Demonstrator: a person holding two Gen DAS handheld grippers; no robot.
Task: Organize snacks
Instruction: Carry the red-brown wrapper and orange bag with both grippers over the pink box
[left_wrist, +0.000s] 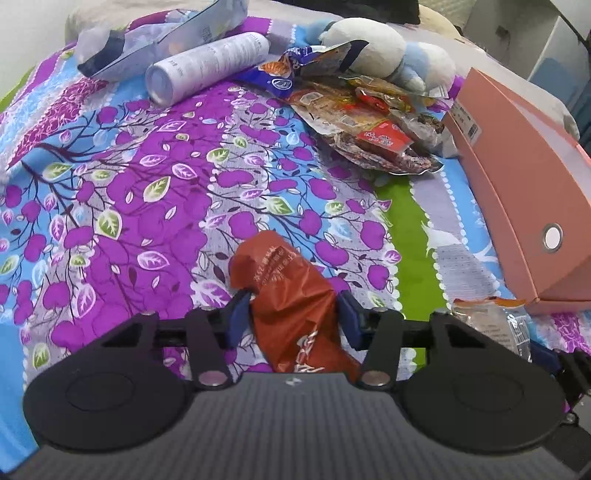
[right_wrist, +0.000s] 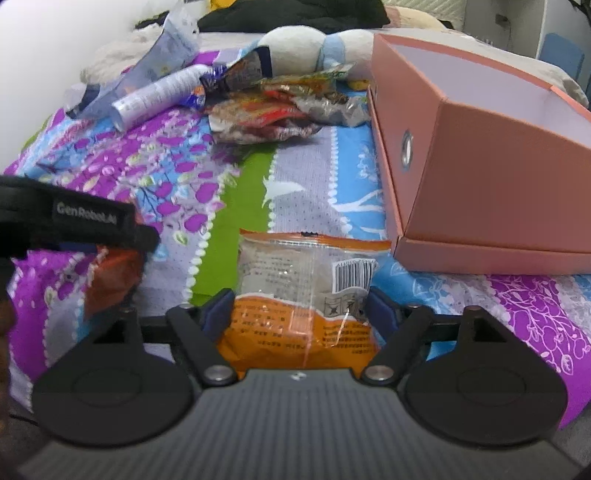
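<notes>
Snack packets are gripped in both grippers. A crinkled red-brown packet is pinched between the blue pads of the left gripper, low over the purple floral bedspread. A clear-and-orange packet with a barcode is squeezed at both side edges by the right gripper, near the pink cardboard box, which is seen open on the right. Further off, a heap of snack wrappers is piled against a plush toy, with a white cylinder lying far left.
</notes>
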